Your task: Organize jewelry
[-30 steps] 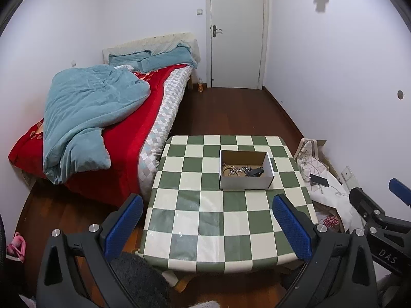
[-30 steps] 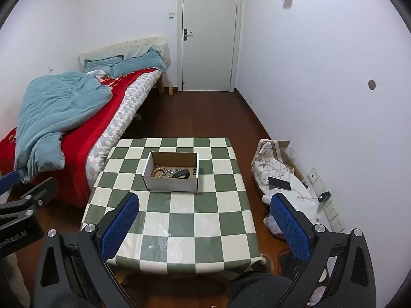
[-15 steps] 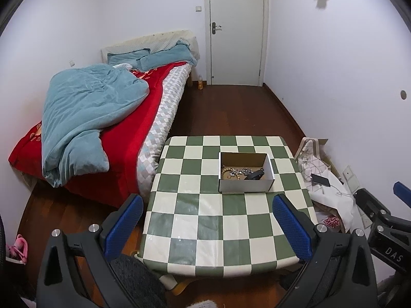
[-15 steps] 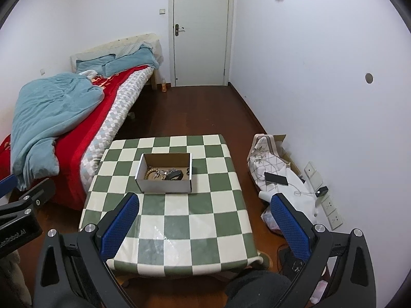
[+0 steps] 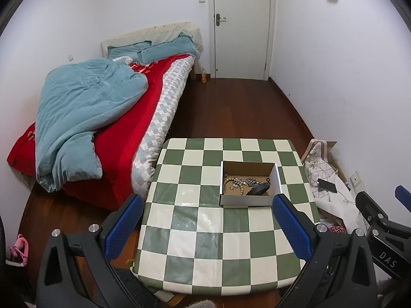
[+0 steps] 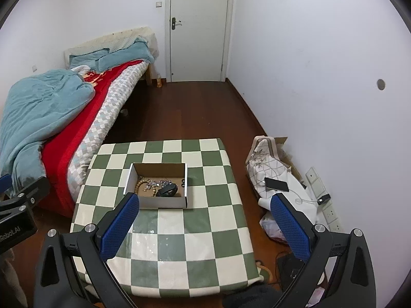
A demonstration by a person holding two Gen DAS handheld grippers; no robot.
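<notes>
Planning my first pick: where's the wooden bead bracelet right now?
In both wrist views the bead bracelet lies at the left end inside the cardboard box on the checkered table, beside the silver chain.

Black claws (image 5: 207, 222), blue textured pads (image 5: 291, 227)

Premises: a home bedroom. A bed (image 5: 108, 128) with red sheet, teal duvet (image 5: 82, 113) and pillows stands along the left wall. 1 closed white door (image 5: 241, 25) at the far end, dark wood floor (image 5: 231, 107), a low table under a green-and-white checked cloth (image 5: 221, 243), and a phone (image 6: 276, 184) charging from wall sockets (image 6: 314, 179).
</notes>
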